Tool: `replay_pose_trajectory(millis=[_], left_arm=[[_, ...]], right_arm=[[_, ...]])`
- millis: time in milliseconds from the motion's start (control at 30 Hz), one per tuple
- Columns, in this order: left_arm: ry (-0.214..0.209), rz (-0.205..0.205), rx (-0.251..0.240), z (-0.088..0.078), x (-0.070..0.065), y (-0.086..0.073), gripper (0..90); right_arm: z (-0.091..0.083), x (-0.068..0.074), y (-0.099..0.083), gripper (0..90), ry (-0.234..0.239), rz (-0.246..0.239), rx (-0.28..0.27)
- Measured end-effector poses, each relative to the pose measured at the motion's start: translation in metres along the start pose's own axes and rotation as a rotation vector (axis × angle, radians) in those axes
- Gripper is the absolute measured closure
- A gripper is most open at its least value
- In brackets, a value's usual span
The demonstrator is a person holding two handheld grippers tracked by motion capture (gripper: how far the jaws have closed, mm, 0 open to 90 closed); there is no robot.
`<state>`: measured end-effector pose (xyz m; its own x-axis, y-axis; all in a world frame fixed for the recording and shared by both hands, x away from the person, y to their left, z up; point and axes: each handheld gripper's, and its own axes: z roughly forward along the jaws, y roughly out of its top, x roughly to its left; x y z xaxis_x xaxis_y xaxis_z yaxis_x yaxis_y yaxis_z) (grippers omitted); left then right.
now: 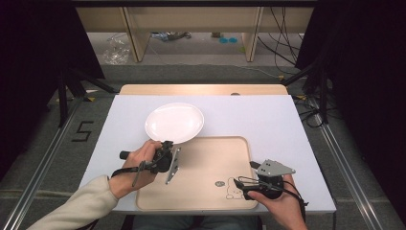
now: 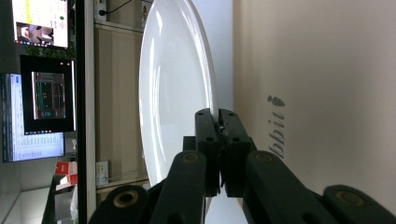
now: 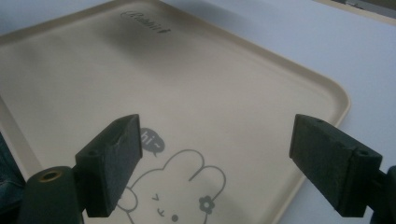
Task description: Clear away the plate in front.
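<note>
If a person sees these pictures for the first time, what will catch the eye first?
Probably the white plate, bright on the pale table, its near rim pinched by the left hand-held gripper. Next, the beige tray with a rabbit drawing at the table's near edge, where the right hand-held gripper hovers with jaws open.

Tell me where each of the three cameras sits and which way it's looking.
High view: above the person's side, looking forward and down on the white-topped table; both forearms and hands show.
Left gripper view: rides the left gripper, turned sideways, jaws pinching the rim of the round white plate.
Right gripper view: rides the right gripper, jaws apart, looking down at the beige rectangular tray with a rabbit drawing.
Shared: the tray shows in all three views, the plate in the high and left gripper views.
</note>
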<state>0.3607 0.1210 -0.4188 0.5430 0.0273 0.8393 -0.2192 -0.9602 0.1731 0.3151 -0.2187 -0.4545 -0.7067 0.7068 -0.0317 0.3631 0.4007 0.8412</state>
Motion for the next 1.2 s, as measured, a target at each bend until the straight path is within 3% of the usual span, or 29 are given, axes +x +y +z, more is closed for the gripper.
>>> replay_pose_trajectory(millis=[1200], left_arm=[[-0.034,0.086,-0.038,-0.025,-0.032,0.023,87.9]], right_arm=[[0.001,-0.003,0.003,17.9,-0.009,0.007,-0.017]])
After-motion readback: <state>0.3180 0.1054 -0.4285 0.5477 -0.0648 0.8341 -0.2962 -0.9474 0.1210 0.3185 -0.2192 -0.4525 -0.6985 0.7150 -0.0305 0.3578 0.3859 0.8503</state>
